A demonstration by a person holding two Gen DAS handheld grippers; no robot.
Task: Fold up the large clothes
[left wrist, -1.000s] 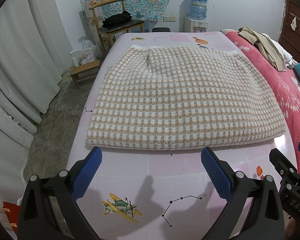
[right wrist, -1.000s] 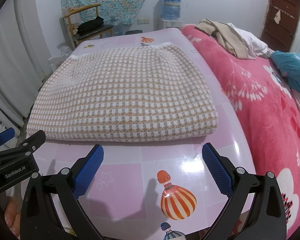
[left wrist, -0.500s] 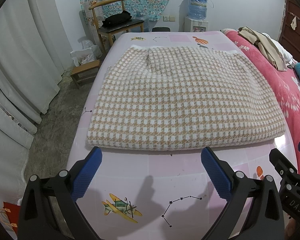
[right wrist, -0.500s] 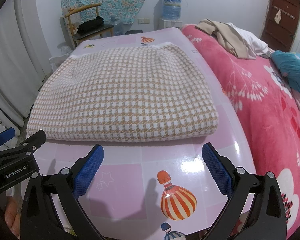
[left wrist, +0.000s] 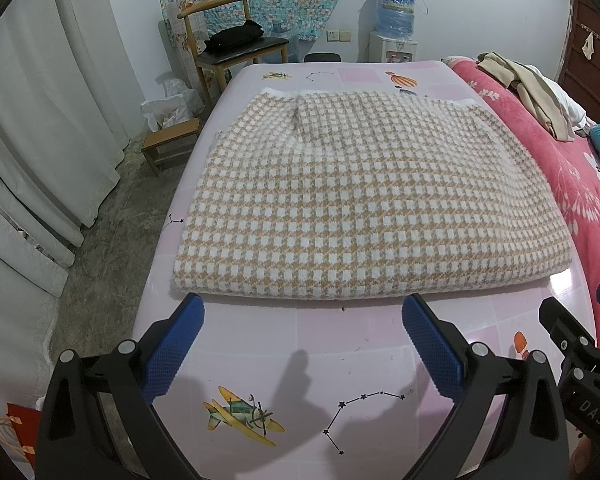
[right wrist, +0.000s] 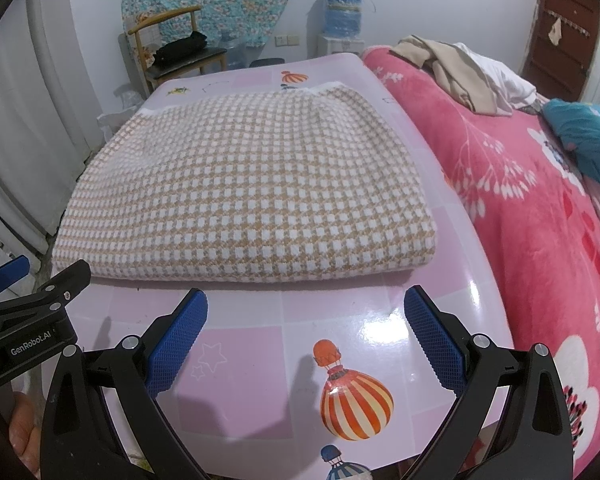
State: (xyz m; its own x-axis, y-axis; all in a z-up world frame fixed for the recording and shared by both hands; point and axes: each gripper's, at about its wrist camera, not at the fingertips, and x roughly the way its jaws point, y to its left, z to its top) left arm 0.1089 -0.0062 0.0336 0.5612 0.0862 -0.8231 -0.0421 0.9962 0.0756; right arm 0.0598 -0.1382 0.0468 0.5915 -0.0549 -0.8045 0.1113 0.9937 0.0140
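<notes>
A tan-and-white checked knit garment (left wrist: pixel 364 196) (right wrist: pixel 252 196) lies folded into a thick rectangle on the pink table (left wrist: pixel 284 360) (right wrist: pixel 260 336), its folded edge toward me. My left gripper (left wrist: pixel 302 320) hovers open just short of that near edge, toward the garment's left half, with nothing between its blue pads. My right gripper (right wrist: pixel 306 316) is open too, a little before the near edge toward the garment's right corner, also holding nothing. Each gripper shows at the edge of the other's view.
A bed with a pink floral blanket (right wrist: pixel 540 208) borders the table on the right, with beige clothes (right wrist: pixel 456 68) and a teal item (right wrist: pixel 588 136) on it. A wooden chair (left wrist: pixel 236 48), a small stool (left wrist: pixel 172 148) and white curtains (left wrist: pixel 40 120) stand left. A water dispenser (left wrist: pixel 394 28) stands at the back wall.
</notes>
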